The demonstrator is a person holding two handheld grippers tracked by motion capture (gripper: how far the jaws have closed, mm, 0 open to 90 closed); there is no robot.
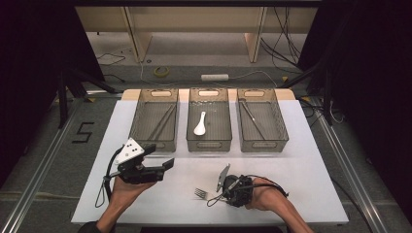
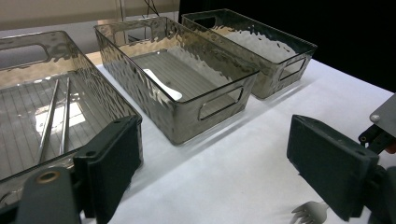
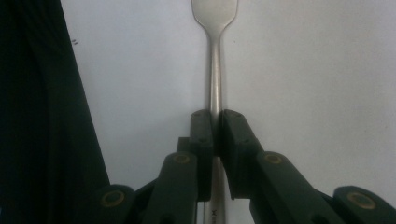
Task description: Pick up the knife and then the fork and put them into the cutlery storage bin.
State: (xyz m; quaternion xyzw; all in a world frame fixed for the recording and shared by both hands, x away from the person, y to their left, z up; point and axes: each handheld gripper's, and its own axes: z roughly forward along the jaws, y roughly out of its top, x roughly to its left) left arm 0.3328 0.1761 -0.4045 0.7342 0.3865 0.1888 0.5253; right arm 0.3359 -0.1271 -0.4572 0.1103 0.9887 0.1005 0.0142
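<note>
Two grippers work over a white desk (image 1: 301, 160). The right gripper (image 3: 216, 122) lies low near the desk's near edge, a little right of the middle, and its jaws are closed on the handle of a metal fork (image 3: 215, 70); the right gripper view shows both black pads pressed against the thin handle from either side, with the neck and head of the fork running away from the jaws along the white surface. In the high view the fork's tines (image 1: 200, 193) point toward the desk's left edge and rest on or just above the surface; which of the two I cannot tell. The left gripper (image 1: 163, 167) is held above the desk's near left part, well apart from the fork, and its jaws stand wide open with nothing between them.

Along the far edge sit three clear smoky bins in a row. The left bin (image 1: 141, 114) holds a pair of metal chopsticks (image 1: 163, 121), the middle bin (image 1: 190, 116) holds a white spoon (image 1: 200, 124), and the right bin (image 1: 279, 119) holds a long thin metal utensil (image 1: 252, 119) lying slantwise, too small to tell apart further.
</note>
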